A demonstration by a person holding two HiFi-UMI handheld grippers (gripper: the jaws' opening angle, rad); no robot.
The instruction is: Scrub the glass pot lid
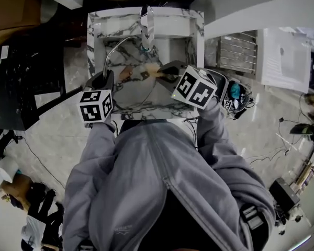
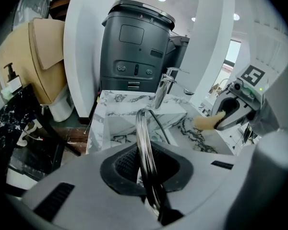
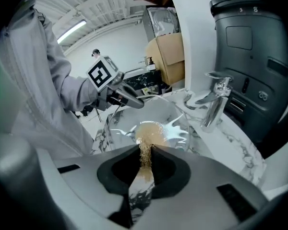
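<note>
The glass pot lid [image 1: 135,90] stands on edge over the marble sink [image 1: 146,15]. My left gripper [image 1: 109,78] is shut on its metal rim [image 2: 143,138] at the lid's left side. Across from it, my right gripper [image 1: 165,71] is shut on a tan scrubbing sponge [image 1: 149,71], which is held near the lid's middle. The right gripper view has the sponge [image 3: 147,140] sticking out past the jaws in front of the clear lid [image 3: 177,128], with the left gripper [image 3: 127,98] beyond. From the left gripper view, the right gripper [image 2: 220,120] and sponge [image 2: 207,122] hang at the right.
A chrome faucet [image 1: 147,22] stands at the back of the sink. A metal drying rack [image 1: 238,51] and a white counter [image 1: 282,56] lie to the right. A dark bin [image 2: 134,47] and a cardboard box [image 2: 43,56] stand behind the sink. Cables [image 1: 261,153] trail on the floor.
</note>
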